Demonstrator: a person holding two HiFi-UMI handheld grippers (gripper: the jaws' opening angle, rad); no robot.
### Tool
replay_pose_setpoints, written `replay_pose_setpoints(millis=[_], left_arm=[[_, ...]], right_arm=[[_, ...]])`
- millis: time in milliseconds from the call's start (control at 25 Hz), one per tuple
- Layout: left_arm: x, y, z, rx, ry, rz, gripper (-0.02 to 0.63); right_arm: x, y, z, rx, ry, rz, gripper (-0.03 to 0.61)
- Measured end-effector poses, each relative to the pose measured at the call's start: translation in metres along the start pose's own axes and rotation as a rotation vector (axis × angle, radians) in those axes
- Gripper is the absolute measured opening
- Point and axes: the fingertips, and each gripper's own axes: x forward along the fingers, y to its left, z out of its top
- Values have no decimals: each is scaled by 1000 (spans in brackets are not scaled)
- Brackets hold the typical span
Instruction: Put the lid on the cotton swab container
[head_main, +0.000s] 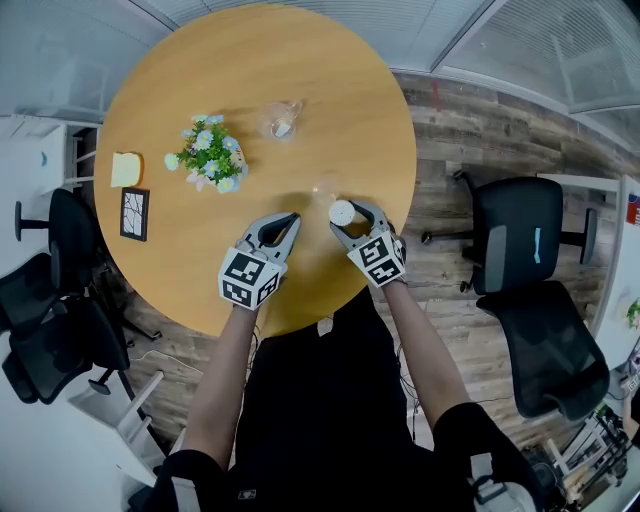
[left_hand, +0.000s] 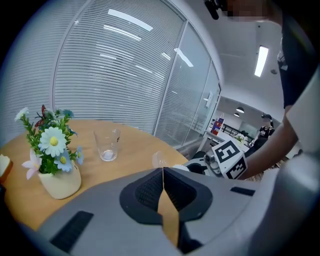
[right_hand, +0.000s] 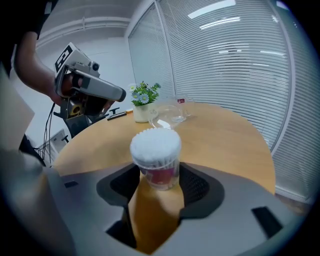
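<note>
The cotton swab container (head_main: 342, 212) is a small clear tub with a red label, packed with white swabs and uncovered. It stands on the round wooden table (head_main: 180, 270) between the jaws of my right gripper (head_main: 352, 213). In the right gripper view the container (right_hand: 156, 157) sits upright with a pad close on either side and neither seen pressing. The clear lid (right_hand: 161, 116) lies on the table beyond it, near a glass (right_hand: 179, 111). The lid (head_main: 325, 188) shows only faintly in the head view. My left gripper (head_main: 290, 219) is shut and empty, a little left of the container.
A small vase of flowers (head_main: 208, 153) stands at the table's left, with a yellow block (head_main: 126, 168) and a black frame (head_main: 134, 213) further left. The drinking glass (head_main: 283, 120) is at the far side. Office chairs (head_main: 525, 240) stand round the table.
</note>
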Motion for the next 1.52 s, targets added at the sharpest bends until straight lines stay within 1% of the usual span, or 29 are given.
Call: replay_pose_setpoints(millis=[200,320,400,560,760,960,1080,1200,1520], left_arm=[[12,14,5,-63,-27,31,9],[23,22,7,-70,-30,54,9],[30,30,6,-76,-25,76,9],[41,50,1,-118,-13,114,9],[62,59,-1,-137,16,114,9],[76,59,1,-122,49,82,9],[83,52,2,-105,63,52,9],[84,44,8,-91,53,25,9],[78,22,17,-24,45,-13,9]], right_arm=[[2,0,1,-7,-9,-3,236],[2,0,1,-9,-10,-2,236],[2,2,0,-6,-12,3,236],[2,1,-1,4,11,9,236],[2,1,0,-1,-10,11,236],[1,1,1,-1,3,7,236],[1,0,0,-1,2,5,236],[1,0,-1,1,2,8,236],[0,1,-1,-1,2,6,236]])
